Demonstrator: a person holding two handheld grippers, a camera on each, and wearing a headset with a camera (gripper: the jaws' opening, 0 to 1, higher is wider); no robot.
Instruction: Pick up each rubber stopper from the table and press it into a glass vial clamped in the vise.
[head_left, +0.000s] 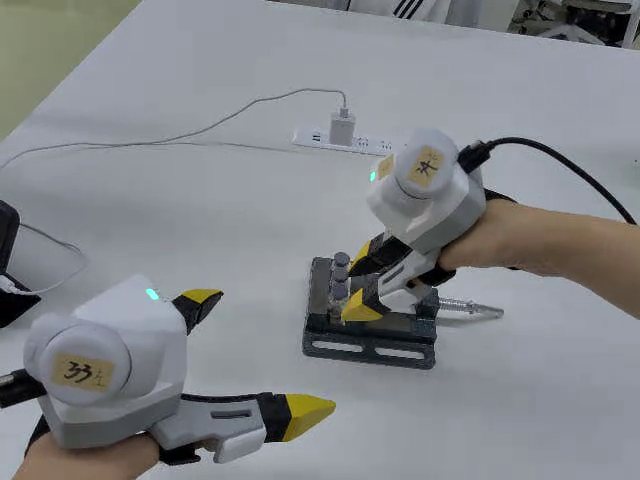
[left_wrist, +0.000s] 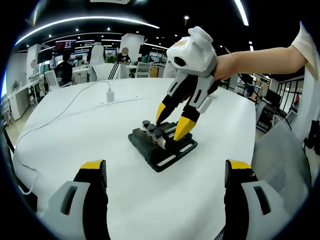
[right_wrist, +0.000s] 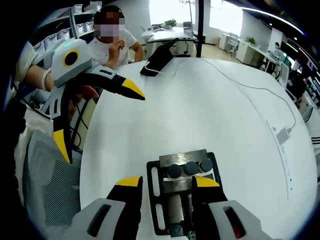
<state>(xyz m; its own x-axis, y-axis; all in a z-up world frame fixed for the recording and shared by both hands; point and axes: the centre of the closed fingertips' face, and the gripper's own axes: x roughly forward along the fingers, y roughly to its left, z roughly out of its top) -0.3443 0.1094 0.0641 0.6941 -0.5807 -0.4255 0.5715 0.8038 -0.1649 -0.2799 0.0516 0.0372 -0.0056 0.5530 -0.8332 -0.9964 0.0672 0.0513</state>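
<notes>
- Rubber stoppers (right_wrist: 191, 168), dark grey and round, sit one on the mouth of each of three small glass vials (head_left: 341, 270).
- The vials stand upright in a row, clamped between the jaws of the black metal vise (head_left: 368, 338), touching or nearly touching one another.
- The vise rests flat on the white table (head_left: 200, 200), its silver screw handle (head_left: 470, 308) pointing out on the side towards the person's right forearm.
- The right gripper (head_left: 360, 283), white with black jaws and yellow tips, hangs just over the vise, released and grasping nothing.
- In the right gripper view the three stoppers lie just ahead of the tips, between the lines of the two jaws; one tip is off the side of the vise, the other is over it beside the end vial.
- The left gripper (head_left: 255, 352), of the same make, is held well apart from the vise on its near side, jaws spread wide and empty.
- Beyond the vise lies a white power strip (head_left: 345, 141) with a white charger (head_left: 342, 127) plugged in.
</notes>
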